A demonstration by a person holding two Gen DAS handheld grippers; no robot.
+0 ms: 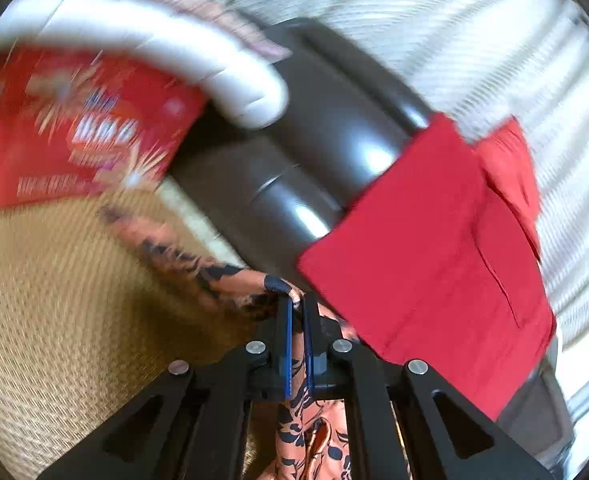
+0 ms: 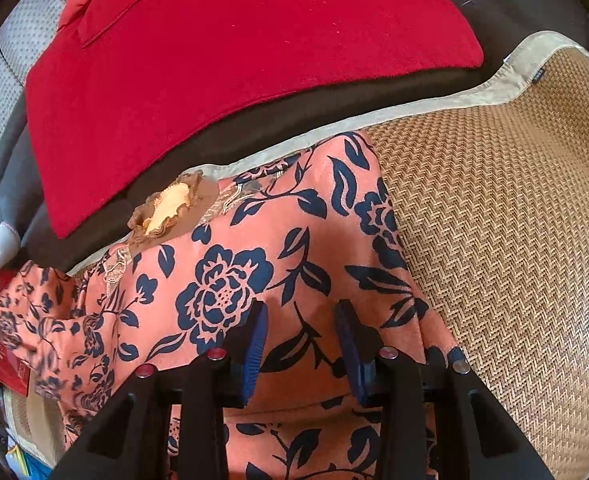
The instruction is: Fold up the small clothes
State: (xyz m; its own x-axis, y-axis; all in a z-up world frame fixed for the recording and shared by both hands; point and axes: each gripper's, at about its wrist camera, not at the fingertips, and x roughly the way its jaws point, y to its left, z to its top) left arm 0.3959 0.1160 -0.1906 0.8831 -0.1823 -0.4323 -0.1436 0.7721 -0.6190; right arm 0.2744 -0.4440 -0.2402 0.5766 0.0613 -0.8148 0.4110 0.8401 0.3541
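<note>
Folding is just getting started here — a corner of the floral garment point(image 1: 230, 276) is clamped tight between the pads of the left gripper point(image 1: 298, 312), and the fabric is seen draped off it in a blurry strip over the woven mat point(image 1: 54, 300). In the right wrist view the rest of the garment point(image 2: 254, 264) is spread flat on the mat point(image 2: 494, 200), just below the red cushion point(image 2: 214, 60) on the dark sofa back point(image 2: 254, 120).

The right gripper point(image 2: 300, 320) is held with its jaws partly apart, resting on or just over the cloth — whether anything is pinched can't be told. Next, the lifted corner probably needs to be carried across and laid down evenly.

Thin, slippery-looking salmon fabric with navy flowers, a ruffled gold collar point(image 2: 170, 204) — the mat's herringbone weave looks grippy enough.
</note>
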